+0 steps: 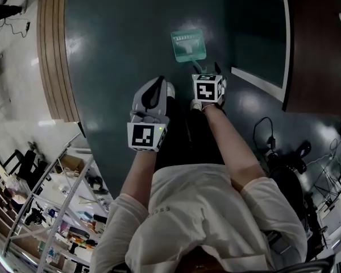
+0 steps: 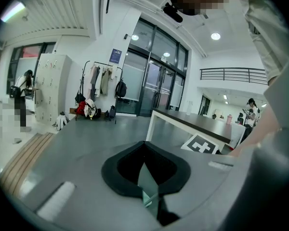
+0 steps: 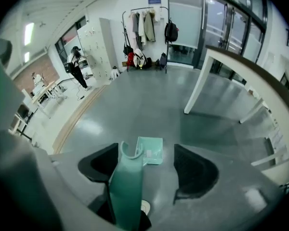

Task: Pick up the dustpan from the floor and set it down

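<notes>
I judge the dustpan (image 1: pixel 188 44) already set on the floor (image 1: pixel 131 33) at 12 o'clock: right gripper (image 3: pixel 148 165) spread around its handle (image 3: pixel 125 186), probably released, left gripper (image 2: pixel 145 163) pressed together and empty, so only backing off is left.

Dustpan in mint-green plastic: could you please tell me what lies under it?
The mint-green plastic dustpan rests on the glossy dark grey floor, which shows all around it. The patch directly beneath its tray is covered, so nothing there can be made out.
</notes>
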